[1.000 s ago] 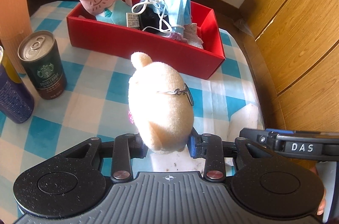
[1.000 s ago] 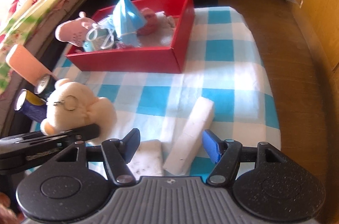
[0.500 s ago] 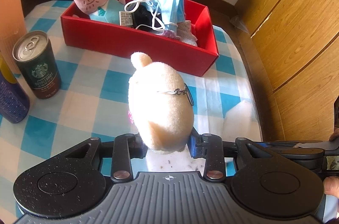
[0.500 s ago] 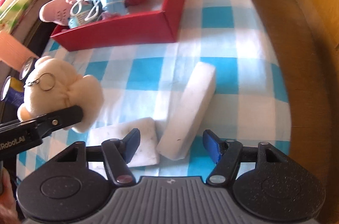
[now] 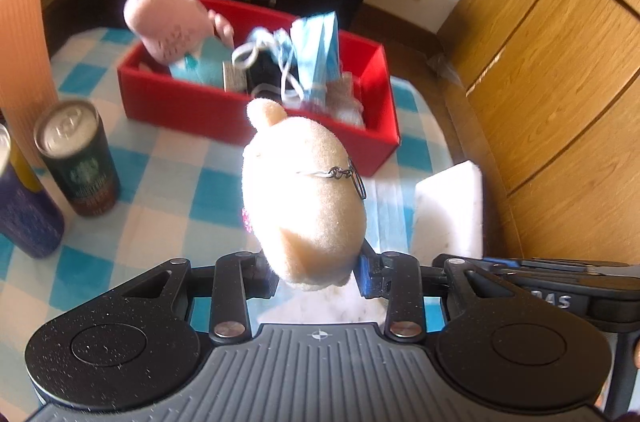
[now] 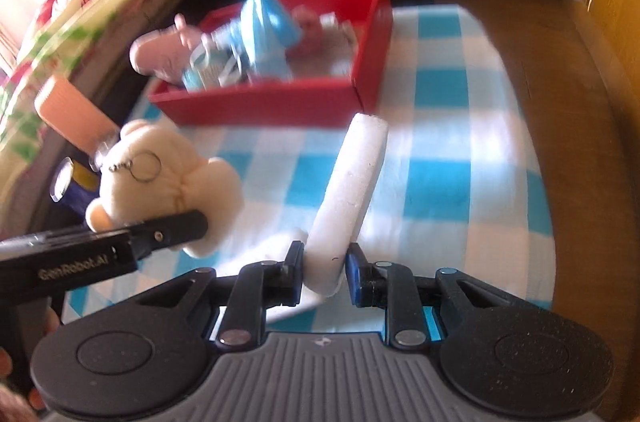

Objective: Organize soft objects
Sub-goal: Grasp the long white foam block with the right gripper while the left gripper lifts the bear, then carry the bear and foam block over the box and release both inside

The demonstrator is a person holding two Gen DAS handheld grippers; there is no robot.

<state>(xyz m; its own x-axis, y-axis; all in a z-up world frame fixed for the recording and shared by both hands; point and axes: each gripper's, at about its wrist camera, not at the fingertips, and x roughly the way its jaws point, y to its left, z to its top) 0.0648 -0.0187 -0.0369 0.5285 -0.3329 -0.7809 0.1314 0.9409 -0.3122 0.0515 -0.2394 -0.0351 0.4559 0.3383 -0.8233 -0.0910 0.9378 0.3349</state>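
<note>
My left gripper [image 5: 316, 272] is shut on a cream plush toy [image 5: 306, 198] with a metal key ring, held above the checked tablecloth; it also shows in the right wrist view [image 6: 160, 178]. My right gripper [image 6: 324, 272] is shut on a white foam block [image 6: 354, 190] and holds it tilted up off the table; the block also shows in the left wrist view [image 5: 448, 210]. The red box [image 5: 256, 114] stands beyond, holding a pink plush [image 5: 168, 22], blue face masks [image 5: 316, 50] and other soft items.
A dark coffee can [image 5: 78, 158], a blue can [image 5: 24, 206] and an orange ribbed cylinder [image 5: 24, 62] stand at the left. A flat white foam piece [image 6: 272, 254] lies under my right gripper. Wooden cabinets [image 5: 560, 82] are at the right, past the table edge.
My right gripper has closed on the white foam block and lifted it off the table. My left gripper still holds the cream plush and has moved a little closer to the red box.
</note>
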